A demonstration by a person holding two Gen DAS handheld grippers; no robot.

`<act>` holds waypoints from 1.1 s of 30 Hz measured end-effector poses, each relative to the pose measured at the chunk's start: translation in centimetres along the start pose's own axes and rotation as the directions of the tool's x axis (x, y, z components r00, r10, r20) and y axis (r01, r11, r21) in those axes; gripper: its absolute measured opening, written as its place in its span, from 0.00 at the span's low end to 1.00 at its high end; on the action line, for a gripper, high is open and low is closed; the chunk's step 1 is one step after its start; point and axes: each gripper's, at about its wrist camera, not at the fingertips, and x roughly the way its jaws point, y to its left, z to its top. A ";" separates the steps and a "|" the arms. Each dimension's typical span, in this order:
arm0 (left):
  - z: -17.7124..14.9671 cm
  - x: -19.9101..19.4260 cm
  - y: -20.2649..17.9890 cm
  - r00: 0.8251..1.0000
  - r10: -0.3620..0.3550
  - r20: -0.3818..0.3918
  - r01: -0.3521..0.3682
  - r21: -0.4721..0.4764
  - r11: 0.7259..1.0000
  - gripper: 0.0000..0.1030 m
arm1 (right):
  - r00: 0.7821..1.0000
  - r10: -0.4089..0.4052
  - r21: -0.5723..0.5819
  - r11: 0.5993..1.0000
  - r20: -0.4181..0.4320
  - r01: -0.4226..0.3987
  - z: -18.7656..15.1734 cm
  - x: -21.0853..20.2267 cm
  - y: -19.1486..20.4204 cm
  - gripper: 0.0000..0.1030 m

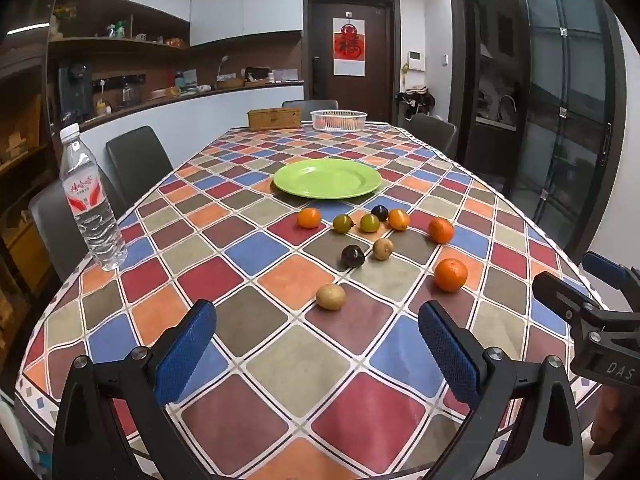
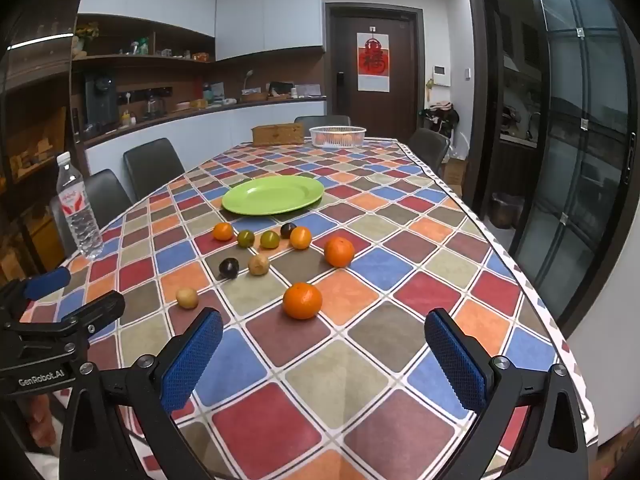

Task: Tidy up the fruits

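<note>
Several small fruits lie loose on the checked tablecloth: a near orange (image 1: pixel 451 275) (image 2: pixel 302 300), a second orange (image 1: pixel 441 230) (image 2: pixel 339 251), a tan fruit (image 1: pixel 331 297) (image 2: pixel 187 298), a dark plum (image 1: pixel 353 256) (image 2: pixel 229 267), green ones (image 1: pixel 343 223) and small oranges (image 1: pixel 309 217). An empty green plate (image 1: pixel 327 178) (image 2: pixel 273 195) lies behind them. My left gripper (image 1: pixel 318 352) is open and empty, short of the tan fruit. My right gripper (image 2: pixel 324 360) is open and empty, short of the near orange.
A water bottle (image 1: pixel 91 200) (image 2: pixel 78 208) stands at the table's left edge. A white basket (image 1: pixel 338 120) (image 2: pixel 337 136) and a wooden box (image 1: pixel 274 118) sit at the far end. Chairs line the left side. The table's right edge (image 2: pixel 532 292) drops off near glass doors.
</note>
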 end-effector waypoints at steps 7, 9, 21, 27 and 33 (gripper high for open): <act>0.2 -0.1 -0.1 1.000 0.002 0.014 -0.002 -0.002 1.000 1.00 | 1.000 0.000 -0.003 1.000 0.003 0.000 -0.1 -0.1 0.1 0.99; 0.0 -0.3 -0.1 1.000 0.004 0.022 -0.003 -0.005 1.000 1.00 | 1.000 0.000 -0.003 1.000 0.005 0.000 0.1 -0.2 0.0 0.99; 0.0 -0.9 0.2 0.999 0.009 0.042 -0.009 -0.009 1.000 1.00 | 1.000 -0.002 -0.008 1.000 0.012 0.002 0.2 -0.3 0.0 0.99; 0.0 -0.9 0.1 0.999 0.010 0.043 -0.010 -0.009 1.000 1.00 | 1.000 -0.001 -0.008 1.000 0.014 0.001 0.1 -0.3 0.0 0.99; 0.1 -1.0 0.1 0.999 0.012 0.042 -0.011 -0.009 1.000 1.00 | 1.000 -0.001 -0.009 1.000 0.015 0.001 0.1 -0.3 0.0 0.99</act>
